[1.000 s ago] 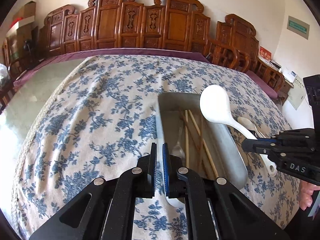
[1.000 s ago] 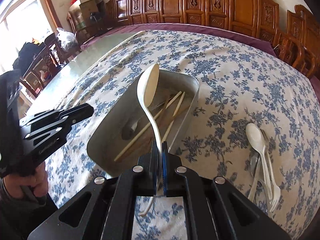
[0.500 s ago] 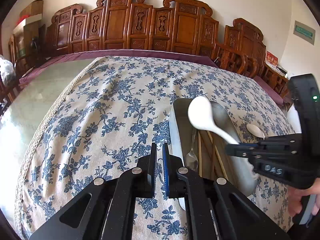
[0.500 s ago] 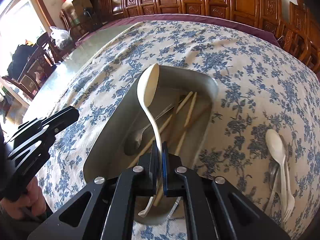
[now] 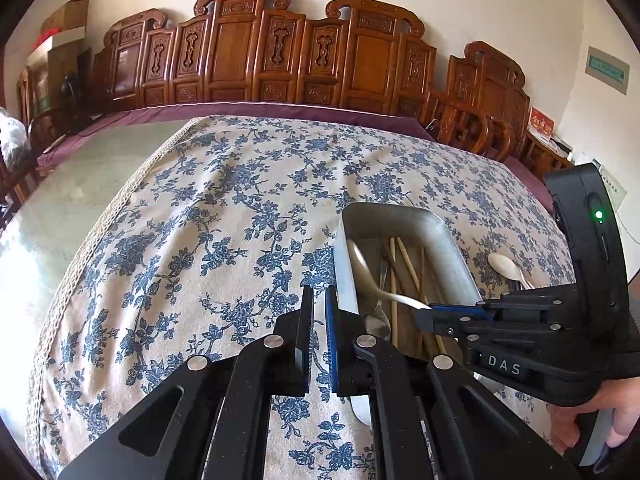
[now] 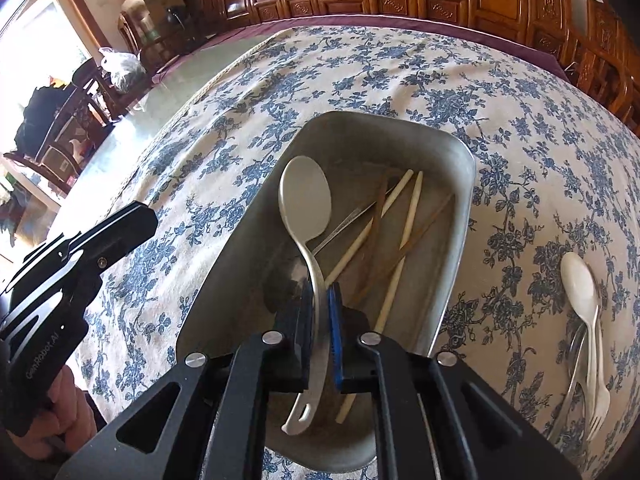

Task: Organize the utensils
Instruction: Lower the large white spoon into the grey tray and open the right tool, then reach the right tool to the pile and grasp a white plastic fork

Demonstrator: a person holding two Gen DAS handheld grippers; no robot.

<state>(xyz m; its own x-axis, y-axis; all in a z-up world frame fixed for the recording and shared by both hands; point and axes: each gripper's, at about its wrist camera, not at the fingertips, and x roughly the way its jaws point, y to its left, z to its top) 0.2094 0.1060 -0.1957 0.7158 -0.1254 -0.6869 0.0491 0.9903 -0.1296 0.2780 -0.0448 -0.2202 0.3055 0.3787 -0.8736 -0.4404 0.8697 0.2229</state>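
Observation:
My right gripper is shut on the handle of a large white plastic spoon and holds it low inside the grey metal tray, bowl pointing away. The tray holds several chopsticks and a metal spoon. In the left wrist view the white spoon lies along the tray's left wall, with the right gripper over the tray. My left gripper is shut and empty, just left of the tray above the cloth.
A white spoon, a white fork and metal cutlery lie in a pile on the blue floral tablecloth right of the tray. Carved wooden chairs line the far table edge. Bare glass tabletop lies to the left.
My right gripper has moved forward and down, lowering the white spoon from above the tray into it. My left gripper has drifted slightly left of the tray and stayed shut.

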